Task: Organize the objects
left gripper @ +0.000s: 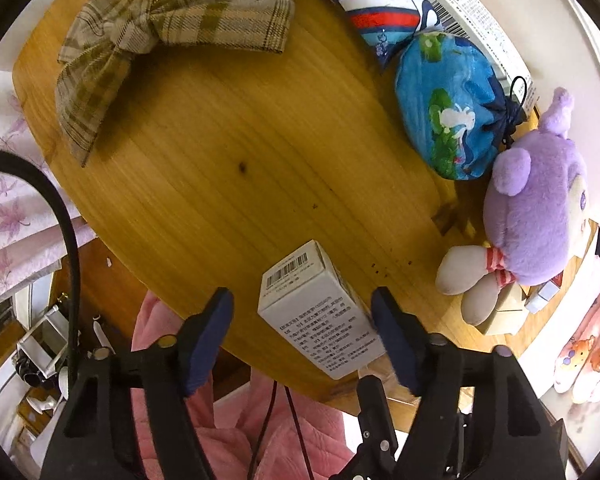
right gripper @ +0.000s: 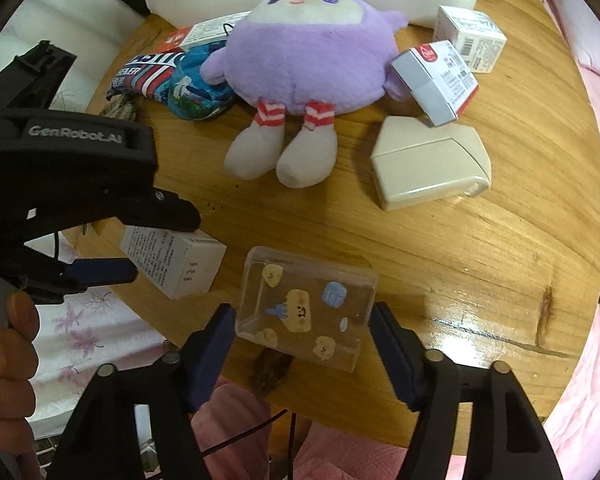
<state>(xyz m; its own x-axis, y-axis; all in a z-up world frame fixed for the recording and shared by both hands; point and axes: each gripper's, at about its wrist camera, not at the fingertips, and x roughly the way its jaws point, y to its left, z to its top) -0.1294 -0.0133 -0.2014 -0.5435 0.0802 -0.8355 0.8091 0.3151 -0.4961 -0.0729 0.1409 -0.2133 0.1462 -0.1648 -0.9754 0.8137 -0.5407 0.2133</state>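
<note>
Both grippers hang over the near edge of the round wooden counter (right gripper: 480, 248), with the purple plush toy (right gripper: 304, 60) as the marker for everything else. The left gripper (left gripper: 302, 328) has its fingers apart around a white printed carton (left gripper: 320, 312), which lies nearer the edge than the plush; one pad looks to be touching the carton's side, the other stands clear. The right gripper (right gripper: 302, 336) straddles a clear plastic box with stickers (right gripper: 306, 308), in front of the plush's feet, fingers apart and just beside its walls, not pressing. Beside the plush lie a blue drawstring pouch (left gripper: 448, 108) and a beige case (right gripper: 430, 162); farther off, a plaid bow (left gripper: 172, 32).
</note>
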